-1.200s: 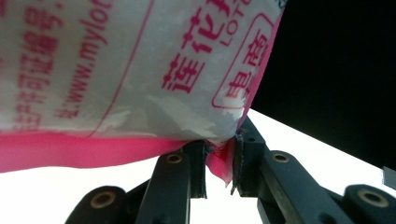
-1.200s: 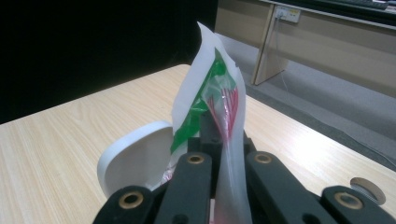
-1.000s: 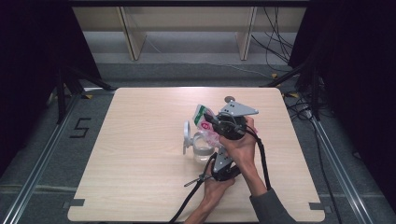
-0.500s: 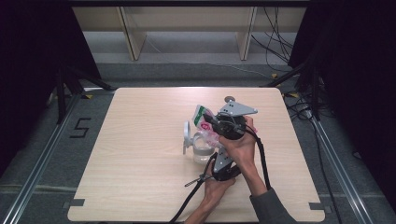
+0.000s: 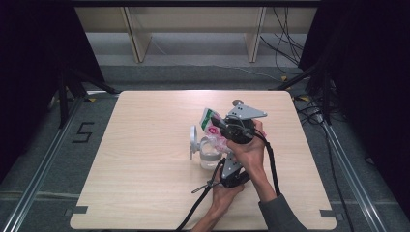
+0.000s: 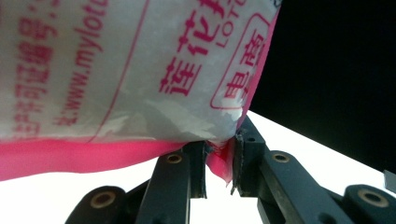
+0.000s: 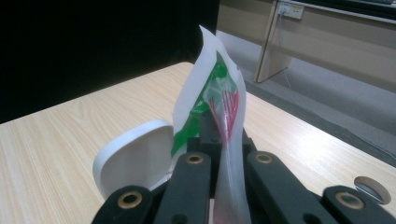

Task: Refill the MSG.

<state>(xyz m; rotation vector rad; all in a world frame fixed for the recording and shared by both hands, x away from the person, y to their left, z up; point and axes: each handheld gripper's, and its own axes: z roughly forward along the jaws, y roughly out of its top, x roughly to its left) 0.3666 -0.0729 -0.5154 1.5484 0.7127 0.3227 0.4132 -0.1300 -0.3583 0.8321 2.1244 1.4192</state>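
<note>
A white, pink and green plastic bag [image 5: 211,121] is held up over a clear jar [image 5: 210,155] whose white lid [image 5: 193,142] is flipped open to the left. My right gripper [image 5: 218,127], with the grey plate on top, is shut on the bag's upper part [image 7: 210,102]; the lid [image 7: 135,158] shows just behind its jaws [image 7: 222,140]. My left gripper [image 5: 225,148] comes up from below and pinches the bag's pink bottom edge [image 6: 224,163]. The printed face of the bag [image 6: 140,70] hangs right above it.
The light wooden table [image 5: 145,193] has bare room to the left and at the back. A round hole [image 7: 369,188] sits in the tabletop near the right gripper. Black cables trail from both grippers toward the front edge. Dark stands and rails flank the table.
</note>
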